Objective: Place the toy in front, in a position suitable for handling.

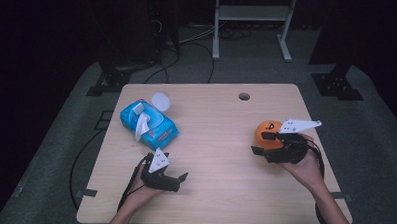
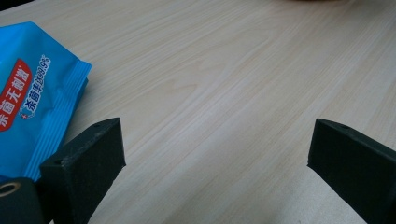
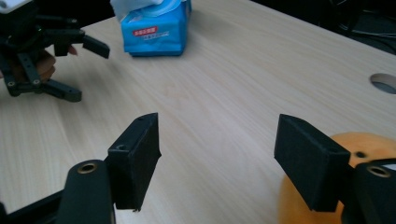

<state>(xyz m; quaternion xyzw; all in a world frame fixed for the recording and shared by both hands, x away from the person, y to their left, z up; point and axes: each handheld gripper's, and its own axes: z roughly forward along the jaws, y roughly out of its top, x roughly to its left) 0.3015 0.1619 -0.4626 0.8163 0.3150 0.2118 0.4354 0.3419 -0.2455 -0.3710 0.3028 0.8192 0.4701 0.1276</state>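
Note:
A blue wet-wipe pack (image 1: pixel 148 123) lies at the table's left, its white lid (image 1: pixel 161 100) flipped open and a wipe sticking out. My left gripper (image 1: pixel 175 166) stands open just in front of it, on bare wood; the pack (image 2: pixel 32 98) sits beside its left jaw, outside the gap. A round orange toy (image 1: pixel 265 132) with black marks rests at the right. My right gripper (image 1: pixel 262 142) is open beside it. The orange toy (image 3: pixel 373 142) shows behind the right jaw, not between the jaws. The right gripper view also shows the pack (image 3: pixel 156 28) and the left gripper (image 3: pixel 84 70).
The light wooden table (image 1: pixel 220 158) has a round cable hole (image 1: pixel 244 96) near its far edge. A white metal stand (image 1: pixel 252 24) and black cables lie on the floor beyond. Open wood stretches between the two grippers.

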